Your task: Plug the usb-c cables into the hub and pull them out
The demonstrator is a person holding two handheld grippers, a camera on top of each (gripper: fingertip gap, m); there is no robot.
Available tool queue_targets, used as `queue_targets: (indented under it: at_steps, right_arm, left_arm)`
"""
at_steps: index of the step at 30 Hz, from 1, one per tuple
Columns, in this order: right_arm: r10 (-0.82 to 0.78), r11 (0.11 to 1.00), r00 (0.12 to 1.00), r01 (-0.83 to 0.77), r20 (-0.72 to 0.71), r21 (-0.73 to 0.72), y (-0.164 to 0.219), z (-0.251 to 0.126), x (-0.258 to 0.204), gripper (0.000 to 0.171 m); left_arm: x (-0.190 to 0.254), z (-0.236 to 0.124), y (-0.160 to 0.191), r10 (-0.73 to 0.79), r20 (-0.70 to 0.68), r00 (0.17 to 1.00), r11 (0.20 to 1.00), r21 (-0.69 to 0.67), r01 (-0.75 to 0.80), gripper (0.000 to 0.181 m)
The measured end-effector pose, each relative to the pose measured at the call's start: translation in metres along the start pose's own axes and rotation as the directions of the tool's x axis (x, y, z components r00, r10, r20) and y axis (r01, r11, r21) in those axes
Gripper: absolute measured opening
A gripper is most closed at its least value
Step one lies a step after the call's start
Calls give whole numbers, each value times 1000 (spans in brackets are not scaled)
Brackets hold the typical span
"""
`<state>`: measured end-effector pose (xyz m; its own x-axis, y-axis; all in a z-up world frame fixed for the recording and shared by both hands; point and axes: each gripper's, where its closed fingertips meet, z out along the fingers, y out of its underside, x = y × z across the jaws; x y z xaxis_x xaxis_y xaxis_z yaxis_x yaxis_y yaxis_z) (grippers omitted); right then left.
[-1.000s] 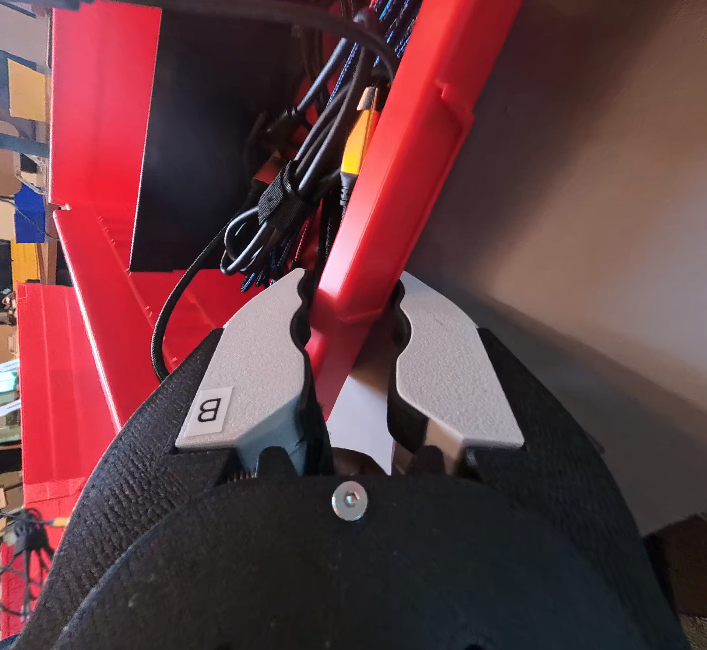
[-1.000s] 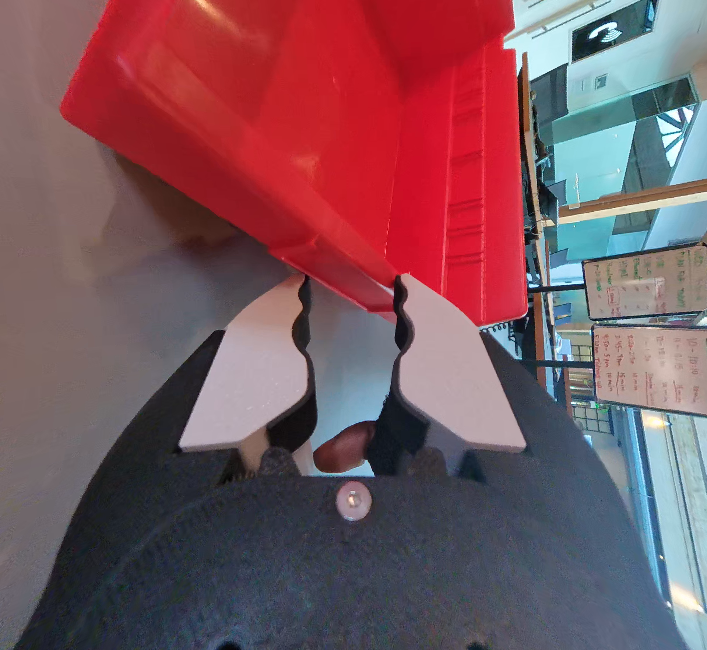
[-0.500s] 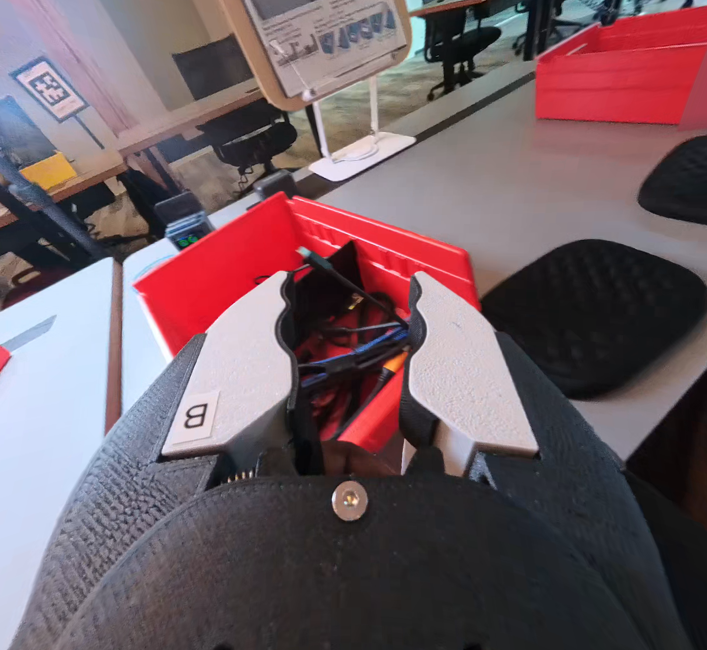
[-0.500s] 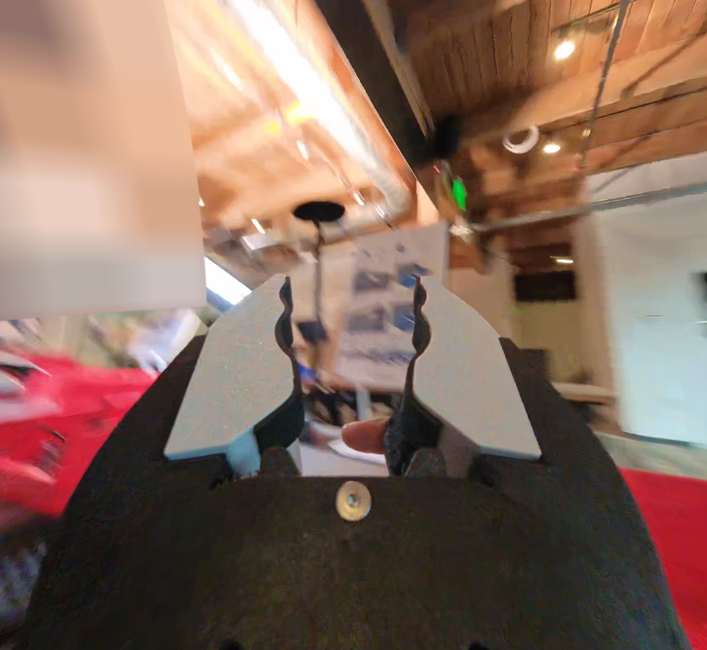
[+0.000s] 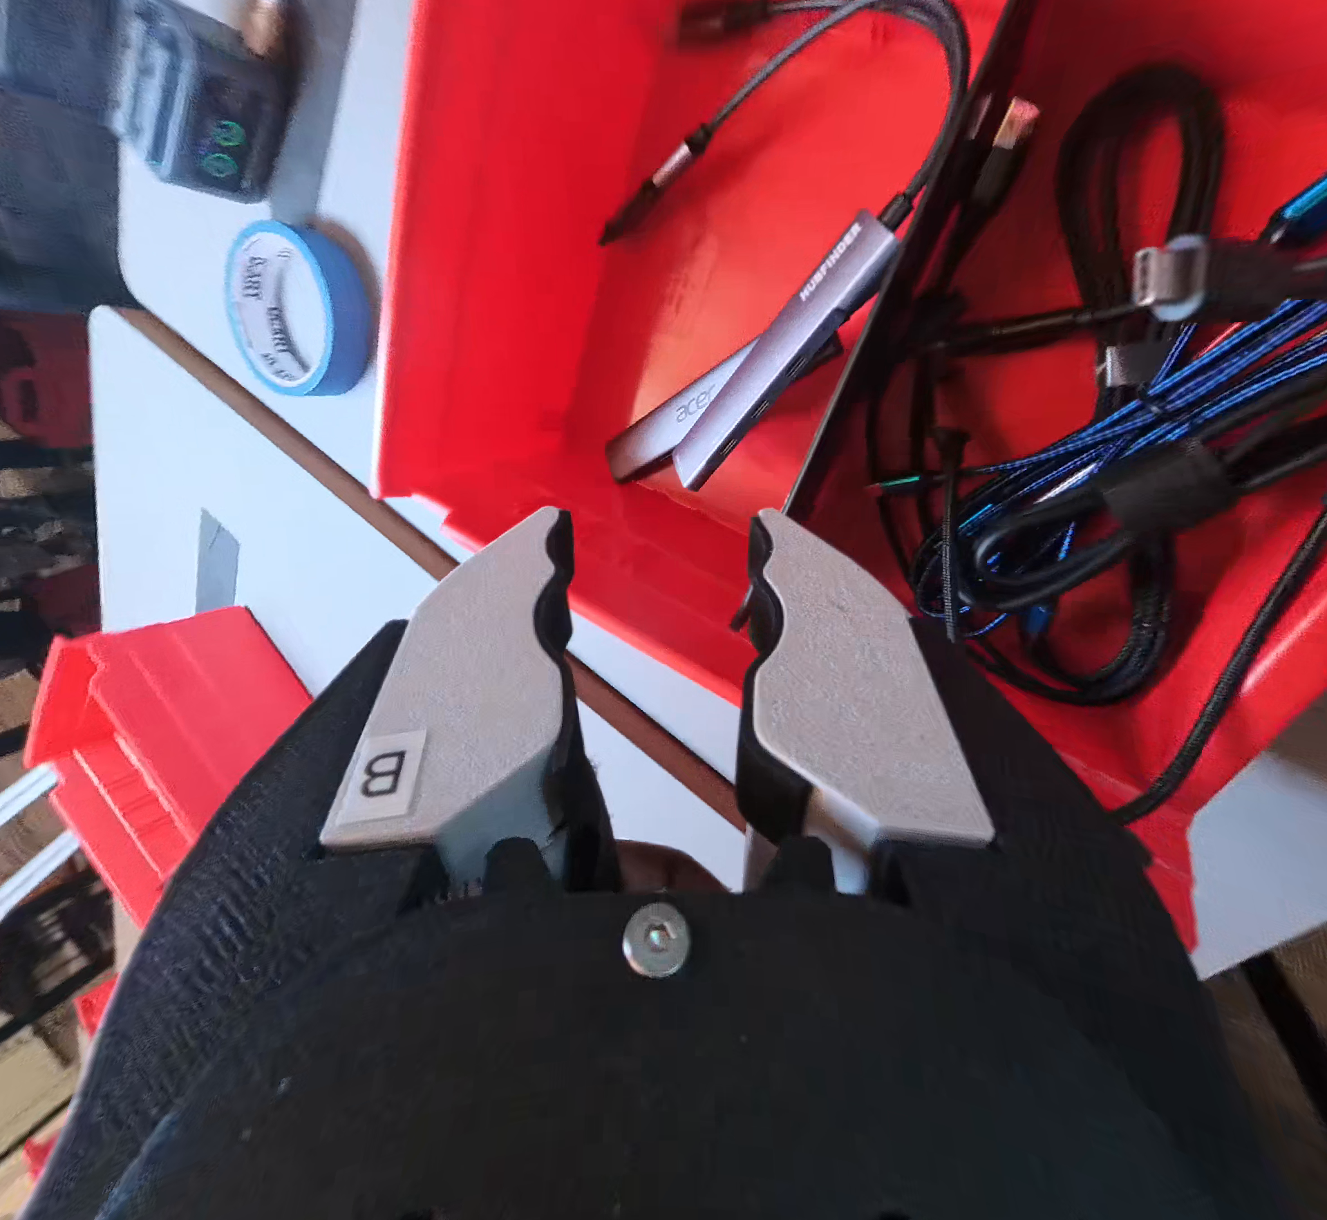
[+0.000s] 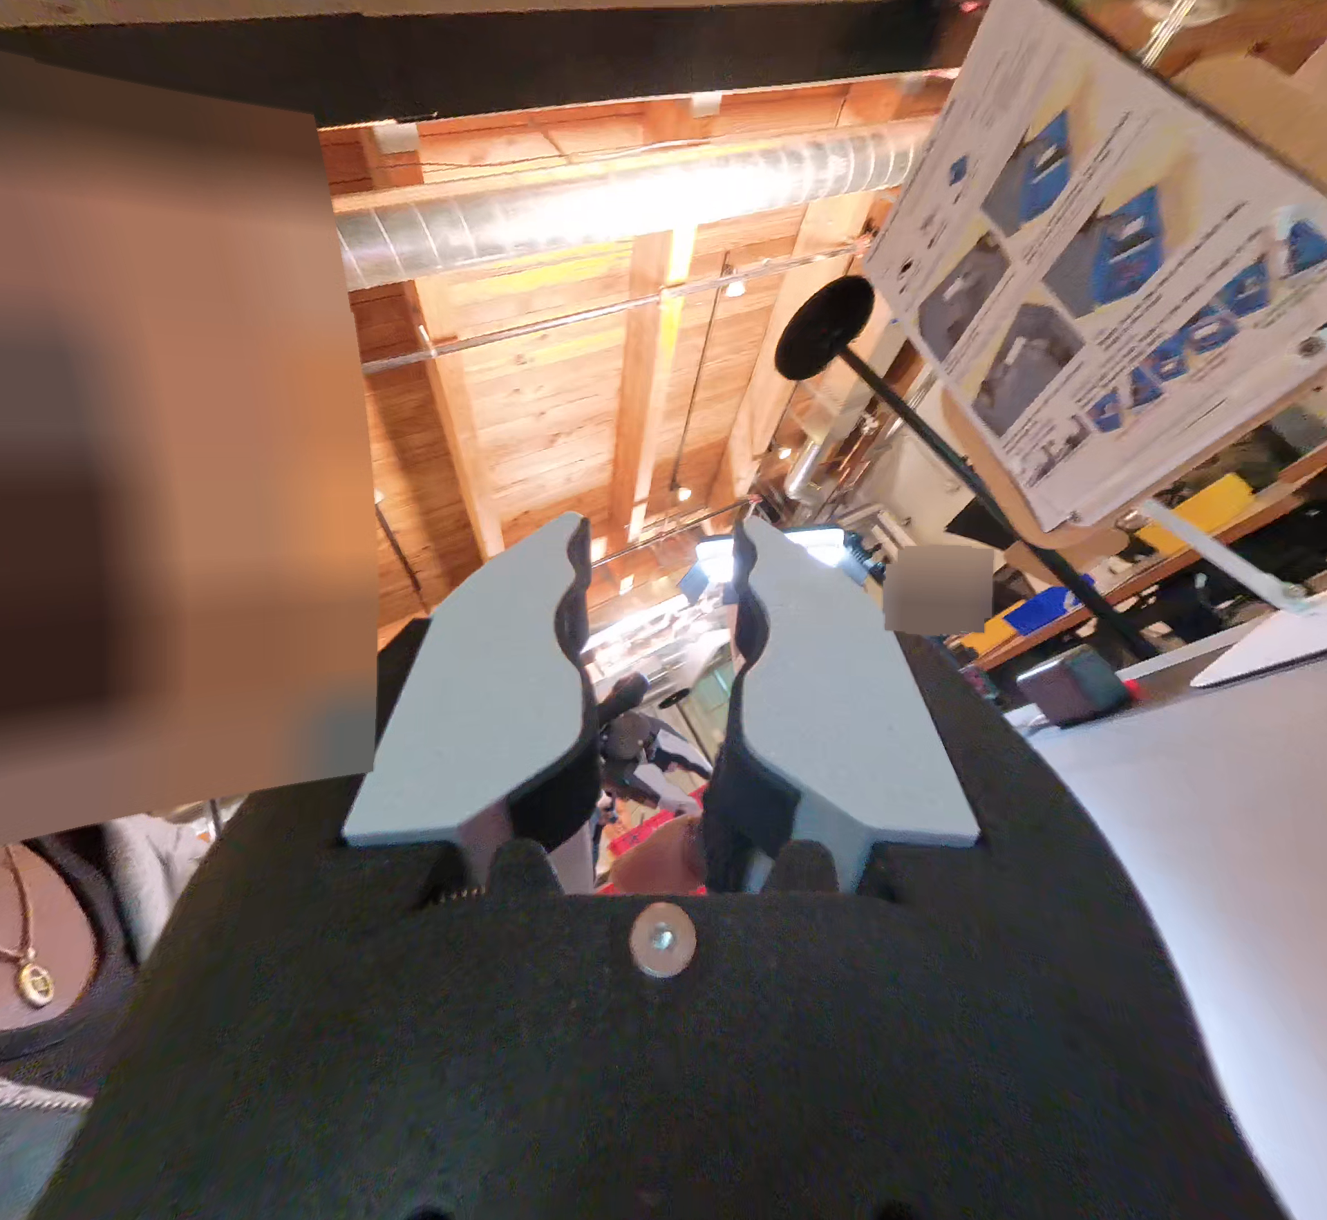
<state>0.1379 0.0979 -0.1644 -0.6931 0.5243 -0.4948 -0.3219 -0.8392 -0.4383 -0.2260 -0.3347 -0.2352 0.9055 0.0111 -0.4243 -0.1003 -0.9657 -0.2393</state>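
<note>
USB-C cables (image 5: 1120, 503) lie bundled in the right compartment of the red bin (image 5: 517, 180), black divider between; two grey hubs (image 5: 783, 360) lie left of it; left gripper (image 5: 659, 539) hovers spread, empty, over the bin's rim; right gripper (image 6: 660, 543) spread, empty, aimed at the ceiling.

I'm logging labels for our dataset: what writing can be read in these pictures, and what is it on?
I don't copy out writing; these things bear it.
Clear print: white sticker on the left gripper.
Clear print: grey hub on top.
Clear print: grey hub beneath it.
Blurred: inside of the blue tape roll.
Blurred: green display on the black device.
Too small: poster, right wrist view.
</note>
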Motion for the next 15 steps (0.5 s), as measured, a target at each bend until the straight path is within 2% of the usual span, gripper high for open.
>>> queue_targets:
  at_steps: [6, 10, 15]
  right_arm:
    - [33, 999, 999, -33, -16, -20, 3, 0, 4, 34]
    - [32, 999, 999, -33, -42, -20, 2, -1, 8, 32]
    - [-10, 997, 998, 6, -66, -74, 10, 1, 10, 32]
  left_arm:
    - [1, 29, 6, 136, -113, 984, 983, -109, -149, 42]
    - [12, 49, 8, 139, -230, 963, 976, -135, -173, 39]
    - [12, 68, 12, 148, -263, 953, 964, -177, -198, 36]
